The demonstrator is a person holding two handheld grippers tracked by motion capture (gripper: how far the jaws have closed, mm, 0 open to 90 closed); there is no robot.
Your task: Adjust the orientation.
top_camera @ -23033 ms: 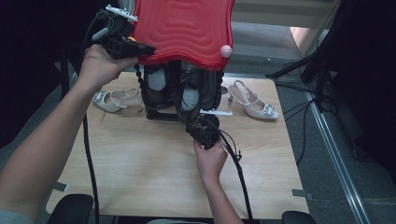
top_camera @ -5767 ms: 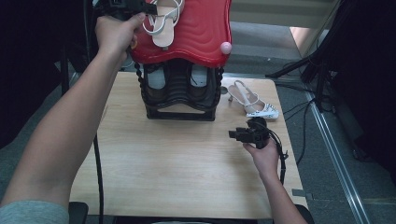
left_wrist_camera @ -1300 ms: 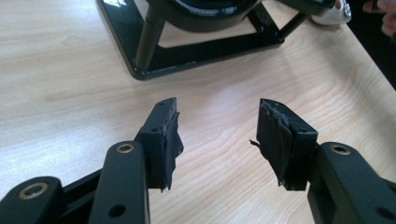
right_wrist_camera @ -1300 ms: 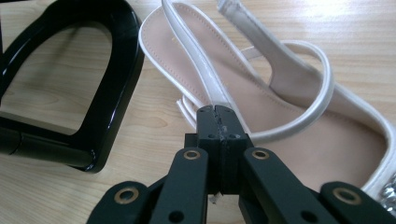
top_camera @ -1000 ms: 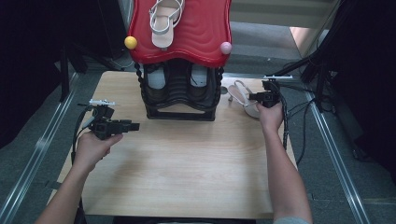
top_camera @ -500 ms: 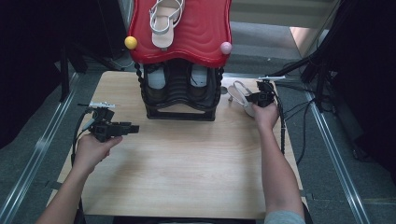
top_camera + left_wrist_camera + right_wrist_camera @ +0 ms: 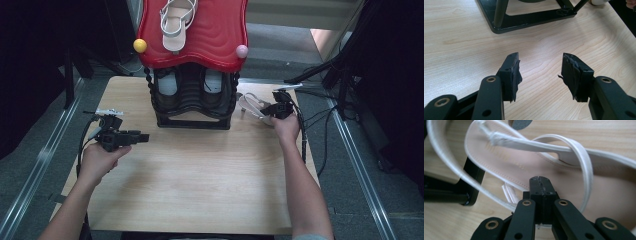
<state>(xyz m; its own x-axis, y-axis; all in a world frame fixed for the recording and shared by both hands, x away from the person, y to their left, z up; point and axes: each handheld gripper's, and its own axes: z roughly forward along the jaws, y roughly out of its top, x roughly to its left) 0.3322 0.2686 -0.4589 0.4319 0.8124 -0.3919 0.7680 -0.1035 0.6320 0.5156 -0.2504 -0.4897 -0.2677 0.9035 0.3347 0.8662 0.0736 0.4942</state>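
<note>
The right gripper [image 7: 541,182] has its jaws pressed together at the edge of a white strappy sandal [image 7: 252,104] lying on the wooden table [image 7: 200,180] just right of the black shoe rack [image 7: 192,100]; whether a strap is pinched between them I cannot tell. This looks like the pick-up of the second sandal, and the next move calls for a firm hold and a lift to the red top shelf [image 7: 210,45], beside the sandal [image 7: 175,25] already there. The left gripper [image 7: 540,72] hangs with jaws apart and empty over bare table left of the rack, whose lower shelf holds something pale I cannot make out.
</note>
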